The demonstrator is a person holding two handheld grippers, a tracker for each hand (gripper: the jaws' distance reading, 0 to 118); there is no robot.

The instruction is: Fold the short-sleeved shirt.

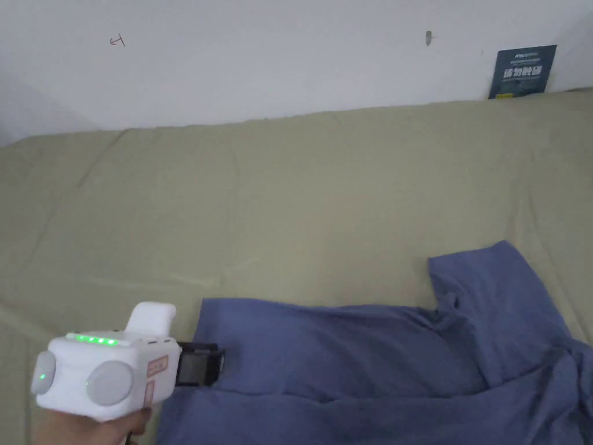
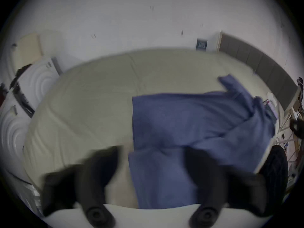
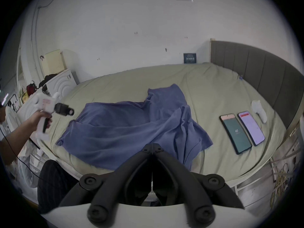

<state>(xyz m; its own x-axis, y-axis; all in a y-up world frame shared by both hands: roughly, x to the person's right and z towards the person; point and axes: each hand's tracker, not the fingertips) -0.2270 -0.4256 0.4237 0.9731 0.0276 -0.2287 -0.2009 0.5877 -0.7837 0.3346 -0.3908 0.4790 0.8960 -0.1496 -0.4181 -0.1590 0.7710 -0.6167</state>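
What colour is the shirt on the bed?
The shirt is plain blue, no pattern; it shows best in the right gripper view.

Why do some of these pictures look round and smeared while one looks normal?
Both gripper views are fisheye, so the bed bulges; the left gripper view is motion-blurred, smearing the blue shirt; the right gripper view is sharp; the head view is straight, softly lit.

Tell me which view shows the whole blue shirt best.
The right gripper view: the blue shirt lies there with all its edges in sight on the bed. The head view cuts the shirt off at the bottom and right, and the left gripper view is blurred, with its own jaws covering part.
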